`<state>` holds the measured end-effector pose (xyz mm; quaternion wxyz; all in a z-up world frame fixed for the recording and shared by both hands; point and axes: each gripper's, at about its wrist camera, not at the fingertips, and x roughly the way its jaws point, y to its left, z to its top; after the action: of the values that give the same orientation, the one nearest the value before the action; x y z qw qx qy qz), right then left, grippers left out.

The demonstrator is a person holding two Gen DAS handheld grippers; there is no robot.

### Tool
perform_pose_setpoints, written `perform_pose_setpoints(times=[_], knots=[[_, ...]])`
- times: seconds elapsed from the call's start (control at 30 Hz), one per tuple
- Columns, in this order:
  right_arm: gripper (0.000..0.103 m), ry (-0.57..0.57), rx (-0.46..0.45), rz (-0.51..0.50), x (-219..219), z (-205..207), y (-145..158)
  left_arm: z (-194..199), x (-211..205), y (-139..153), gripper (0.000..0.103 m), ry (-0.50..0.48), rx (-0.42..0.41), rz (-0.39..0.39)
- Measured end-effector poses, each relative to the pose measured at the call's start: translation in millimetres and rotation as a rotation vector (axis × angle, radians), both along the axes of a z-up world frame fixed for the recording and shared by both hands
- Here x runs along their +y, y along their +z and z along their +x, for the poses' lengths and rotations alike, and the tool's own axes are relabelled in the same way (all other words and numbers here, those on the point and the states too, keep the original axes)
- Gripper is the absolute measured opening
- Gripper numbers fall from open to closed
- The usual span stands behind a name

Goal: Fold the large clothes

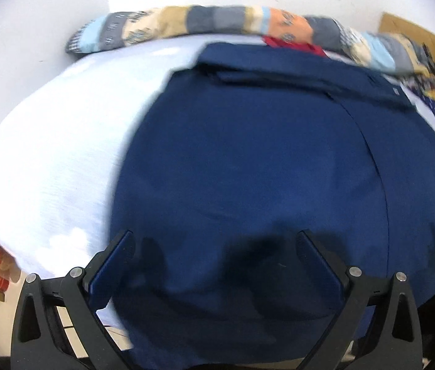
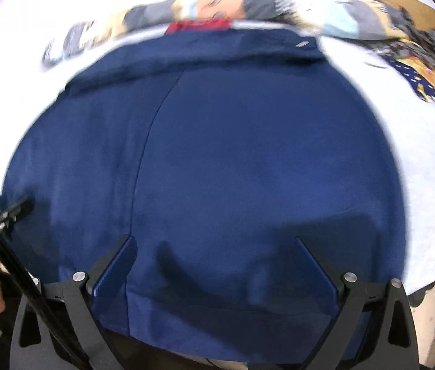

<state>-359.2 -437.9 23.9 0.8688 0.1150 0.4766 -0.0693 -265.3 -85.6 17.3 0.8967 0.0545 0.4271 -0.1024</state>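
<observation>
While the navy garment [image 1: 248, 160] lies spread flat on the white bed [image 1: 48, 160], near hem hanging over the edge, you hold both tools over it. Left tool [image 1: 216, 246]: spread wide, empty. Right tool [image 2: 214, 249]: spread wide, empty. Step, likely: reaching for the hem [image 2: 223, 326]. Next: close on each lower corner, then carry it toward the patterned blanket [image 1: 205, 21].
</observation>
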Motion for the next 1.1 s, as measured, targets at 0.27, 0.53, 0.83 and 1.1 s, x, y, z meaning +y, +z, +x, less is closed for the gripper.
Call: perform_pose_setpoints(times=[0.27, 0.53, 0.83, 1.1], knots=[[0.101, -0.321, -0.063, 0.343, -139.5, -70.4, 15.6, 19.3, 75.5, -2.7, 0.103, 0.169, 0.124, -0.132], [0.071, -0.417, 0.042, 0.627, -167.7, -97.3, -39.3, 21.1, 80.7, -12.2, 0.094, 0.126, 0.189, -0.229], [0.015, -0.230, 0.105, 0.449, -119.7, -76.9, -31.6, 26.1, 107.8, -3.8, 0.094, 0.136, 0.217, -0.335], [0.018, -0.247, 0.134, 0.410, -117.6, -72.6, -35.5, 28.0, 105.6, -16.3, 0.094, 0.081, 0.291, -0.296]])
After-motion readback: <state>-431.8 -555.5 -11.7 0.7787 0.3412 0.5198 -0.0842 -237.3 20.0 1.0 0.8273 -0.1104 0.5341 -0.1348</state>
